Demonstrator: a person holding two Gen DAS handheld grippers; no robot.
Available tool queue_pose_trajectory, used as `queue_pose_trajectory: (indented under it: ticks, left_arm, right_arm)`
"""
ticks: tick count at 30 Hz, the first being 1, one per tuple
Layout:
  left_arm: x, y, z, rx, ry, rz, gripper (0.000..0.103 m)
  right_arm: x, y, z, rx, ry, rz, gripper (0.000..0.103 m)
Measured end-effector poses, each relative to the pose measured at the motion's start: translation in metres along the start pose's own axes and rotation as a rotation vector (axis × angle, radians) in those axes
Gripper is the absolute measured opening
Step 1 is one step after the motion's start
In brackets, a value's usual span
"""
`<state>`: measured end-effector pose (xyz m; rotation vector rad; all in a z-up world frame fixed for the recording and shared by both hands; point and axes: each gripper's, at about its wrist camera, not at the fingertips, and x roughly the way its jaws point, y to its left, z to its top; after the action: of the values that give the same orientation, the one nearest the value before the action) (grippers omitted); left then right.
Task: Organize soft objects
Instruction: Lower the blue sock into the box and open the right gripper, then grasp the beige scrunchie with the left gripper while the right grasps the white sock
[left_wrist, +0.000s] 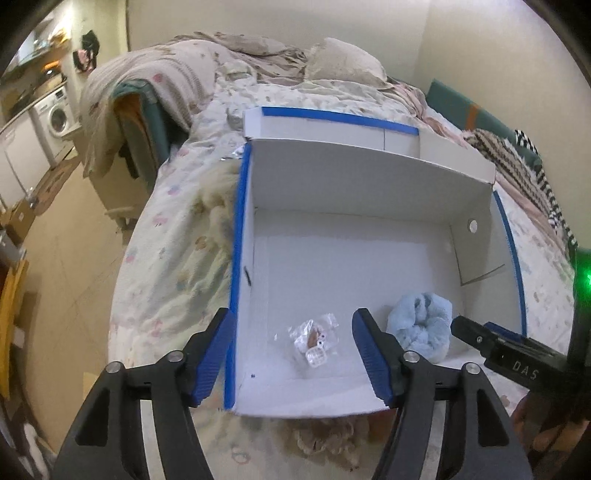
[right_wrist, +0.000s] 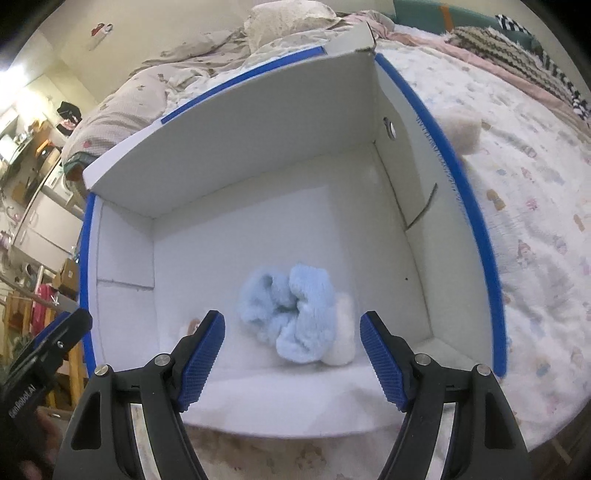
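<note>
- Box (left_wrist: 332, 177) on bed, holding blue fluffy cloth (right_wrist: 291, 314), small clear packet (left_wrist: 314, 338).
- Cloth bunched, no clear long axis.
- Left gripper (left_wrist: 293, 354), right gripper (right_wrist: 291, 354): fingers apart, gripping nothing.

An open box (left_wrist: 369, 177) sits on the bed (left_wrist: 173, 229), filling the middle of both views, its lid (left_wrist: 332, 125) standing up behind it. Inside, near the front wall, a fluffy sock bundle (right_wrist: 291, 314) lies lower centre in the right wrist view, with a small plastic packet (left_wrist: 314, 338) to its left. A pillow (left_wrist: 343, 61) lies behind the box at the upper centre, and a washing machine (left_wrist: 59, 114) stands at the far left.
</note>
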<state>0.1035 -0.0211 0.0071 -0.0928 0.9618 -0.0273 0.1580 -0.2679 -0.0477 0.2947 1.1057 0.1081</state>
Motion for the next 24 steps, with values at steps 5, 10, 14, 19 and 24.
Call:
queue_pose_trajectory:
  ticks: [5,10,14,19,24]
  left_arm:
    - [-0.015,0.009,-0.012,-0.011,-0.017,0.028,0.064]
    - [-0.024,0.020,-0.030,-0.046,0.002,0.034,0.064]
    - [-0.029,0.026,-0.047,-0.057,0.019,0.042,0.064]
    - [-0.033,0.028,-0.063,-0.049,0.032,0.055,0.064]
    - [-0.036,0.031,-0.073,-0.053,0.033,0.071,0.064]
  right_arm:
    - [-0.010,0.002,-0.015,-0.020,0.001,0.000,0.080]
    - [-0.029,0.002,-0.029,-0.011,-0.034,0.036,0.080]
    - [-0.045,0.000,-0.041,0.001,-0.071,0.061,0.080]
    - [-0.051,-0.010,-0.057,0.055,-0.048,0.090,0.080]
    - [-0.049,-0.020,-0.064,0.102,-0.028,0.093,0.080]
